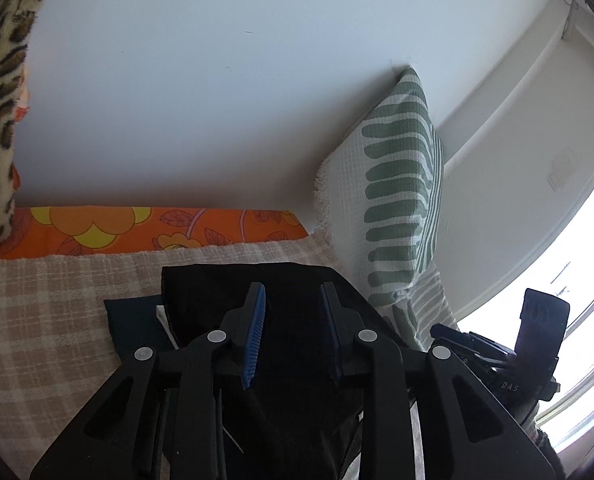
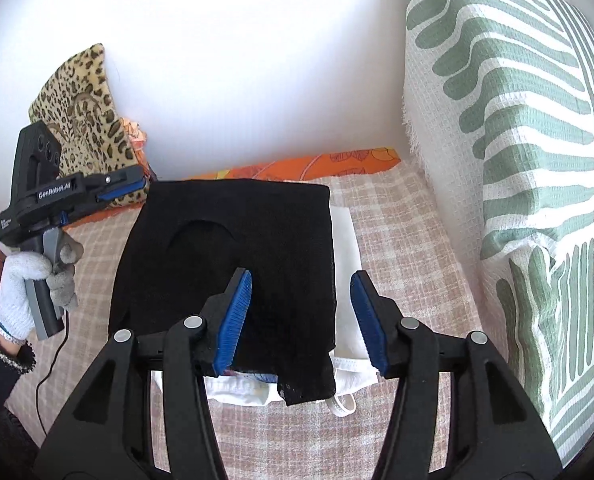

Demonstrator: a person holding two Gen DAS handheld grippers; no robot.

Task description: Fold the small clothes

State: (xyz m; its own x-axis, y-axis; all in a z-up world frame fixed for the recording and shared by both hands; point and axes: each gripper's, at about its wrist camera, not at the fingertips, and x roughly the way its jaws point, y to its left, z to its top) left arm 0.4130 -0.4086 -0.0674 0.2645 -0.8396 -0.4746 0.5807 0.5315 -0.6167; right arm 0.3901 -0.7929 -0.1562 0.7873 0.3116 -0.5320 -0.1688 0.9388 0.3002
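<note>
A black garment (image 2: 233,248) lies folded flat on top of a pile of white clothes (image 2: 347,264) on the checked bedspread (image 2: 401,248). My right gripper (image 2: 301,316) is open and empty just above the pile's near edge. My left gripper (image 1: 293,332) is open over the black garment (image 1: 293,280), with a dark folded piece (image 1: 133,320) at its left. In the right wrist view the left gripper (image 2: 125,190) is held in a gloved hand at the garment's far left corner. The right gripper's body (image 1: 509,352) shows at the right of the left wrist view.
A green-striped white pillow (image 2: 509,152) stands against the wall on the right. A leopard-print cushion (image 2: 85,116) sits at the far left. An orange floral sheet (image 2: 337,164) runs along the white wall. A bright window (image 1: 569,280) is at the right.
</note>
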